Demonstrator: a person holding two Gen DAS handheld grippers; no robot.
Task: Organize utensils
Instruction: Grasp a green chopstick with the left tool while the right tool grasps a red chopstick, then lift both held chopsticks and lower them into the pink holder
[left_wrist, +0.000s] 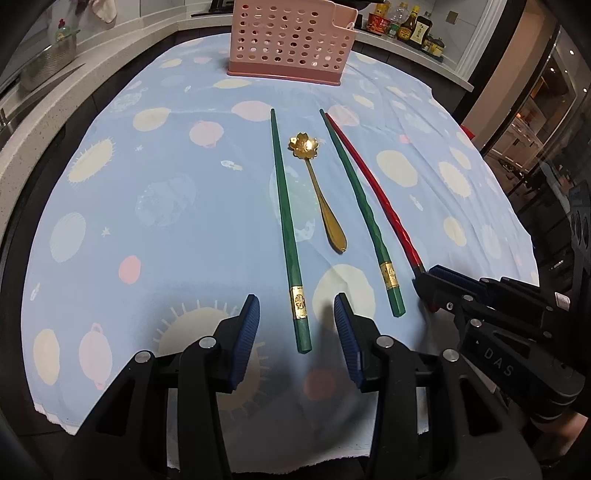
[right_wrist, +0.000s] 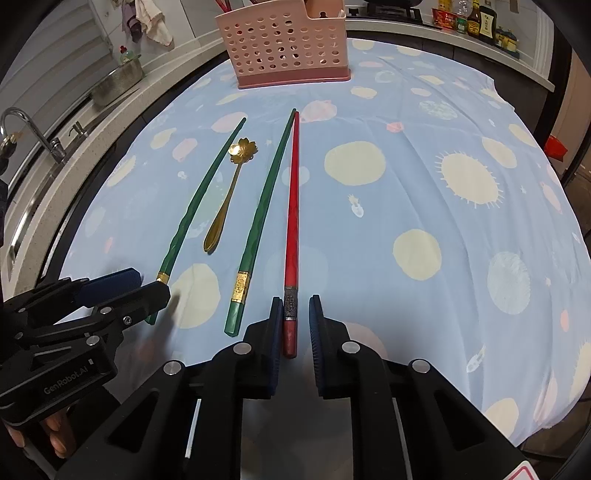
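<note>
Two green chopsticks, a red chopstick and a gold flower-bowl spoon (left_wrist: 320, 188) lie side by side on the blue patterned cloth. My left gripper (left_wrist: 297, 325) is open, its blue pads on either side of the left green chopstick's (left_wrist: 290, 236) thick end. My right gripper (right_wrist: 295, 321) is open around the red chopstick's (right_wrist: 291, 229) thick end, not clamping it. The second green chopstick (right_wrist: 260, 225) lies between them, beside the spoon (right_wrist: 227, 199). A pink perforated utensil holder (left_wrist: 291, 40) stands at the far end; it also shows in the right wrist view (right_wrist: 284, 48).
The cloth-covered table (right_wrist: 443, 221) is bordered by a counter with a sink and faucet (right_wrist: 22, 125) on the left and sauce bottles (left_wrist: 406, 26) at the back right. The other gripper's body shows at each view's side.
</note>
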